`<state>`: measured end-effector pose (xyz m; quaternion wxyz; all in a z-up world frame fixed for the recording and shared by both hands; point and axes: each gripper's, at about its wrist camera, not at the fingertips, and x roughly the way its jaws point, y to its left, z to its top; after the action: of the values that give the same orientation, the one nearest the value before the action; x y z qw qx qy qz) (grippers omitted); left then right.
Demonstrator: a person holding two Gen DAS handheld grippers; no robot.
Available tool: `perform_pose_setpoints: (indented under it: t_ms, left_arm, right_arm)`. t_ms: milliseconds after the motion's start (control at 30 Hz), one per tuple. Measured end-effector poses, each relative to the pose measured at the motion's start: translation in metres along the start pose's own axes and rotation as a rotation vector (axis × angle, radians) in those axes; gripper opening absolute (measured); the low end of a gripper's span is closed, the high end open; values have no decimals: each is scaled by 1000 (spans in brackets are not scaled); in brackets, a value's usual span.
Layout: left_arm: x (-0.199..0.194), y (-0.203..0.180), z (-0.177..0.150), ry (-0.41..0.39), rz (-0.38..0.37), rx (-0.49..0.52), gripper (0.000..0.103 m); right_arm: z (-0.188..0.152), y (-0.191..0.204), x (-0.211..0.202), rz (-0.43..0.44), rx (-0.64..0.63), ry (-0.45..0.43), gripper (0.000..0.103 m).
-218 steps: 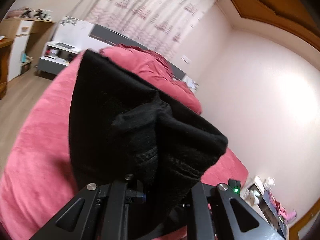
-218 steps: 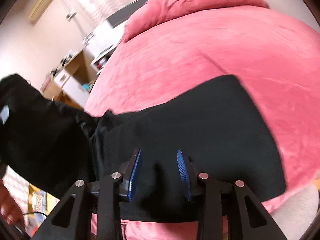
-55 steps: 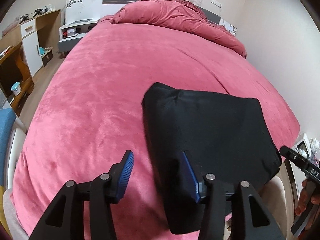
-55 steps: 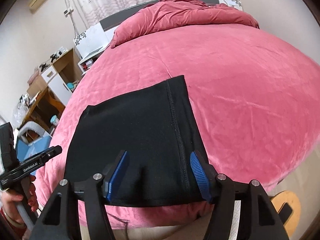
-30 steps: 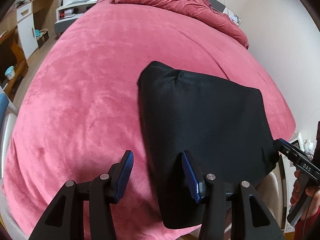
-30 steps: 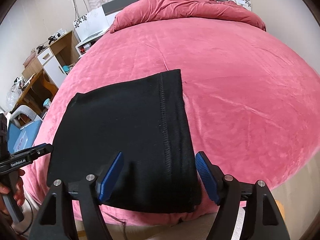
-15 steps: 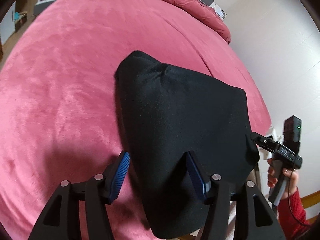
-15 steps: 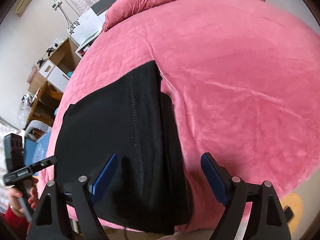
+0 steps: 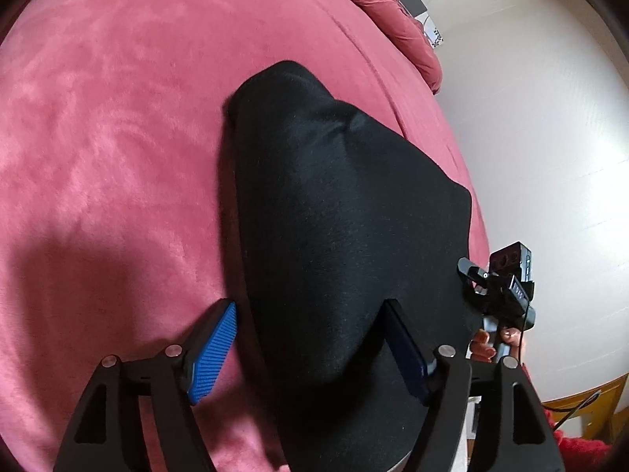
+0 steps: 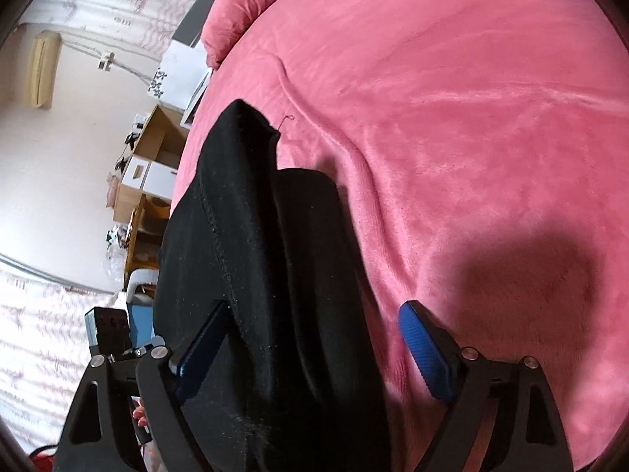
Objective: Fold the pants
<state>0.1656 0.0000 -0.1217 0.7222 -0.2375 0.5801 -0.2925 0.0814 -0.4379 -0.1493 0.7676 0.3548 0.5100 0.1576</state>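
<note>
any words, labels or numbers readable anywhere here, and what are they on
None can be read.
Right gripper: a small pale label on its body in the left wrist view, too small and blurred to read.
White cabinet: a dark pattern, not text as far as I can tell.
Black pants and pink blanket: no print visible.

The left claw (image 9: 310, 350) angled downward, its jaws spread wide after opening. The right claw (image 10: 310, 350) tilted down too, jaws wide apart, gripping nothing, having just opened further.
</note>
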Motion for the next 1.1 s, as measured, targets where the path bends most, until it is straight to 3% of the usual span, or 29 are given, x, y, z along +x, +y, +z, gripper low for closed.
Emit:
perform_pose_setpoints:
  t_ms: [133,167,200,333,567,633,867,1100]
  left_arm:
    - [7,-6,-3,5,-18,-12,73]
    - [10,-10,-4,16,-19,-5,71]
    - [11,-15,-5,10,7,16,69]
    - [10,-34,3,-22,30,77,47]
    - [-4,-63,5,-54,50,183,39]
    - [-10,-74,10,-77,58,222,38]
    - [-35,-81,52,-175,75,271,38]
    - [-34,-68,129,-254,135,275,38]
  right_arm:
    - [3,10,10,0,-45,19,87]
    - [3,14,13,8,-56,22,72]
    - [4,18,14,0,-68,23,70]
    - [1,29,10,-33,-98,4,63]
    - [1,38,-6,-31,-123,-49,51]
    - [4,43,-8,14,-121,-68,45]
    - [37,75,1,91,-156,-155,44]
    - [101,104,44,114,-174,-210,44]
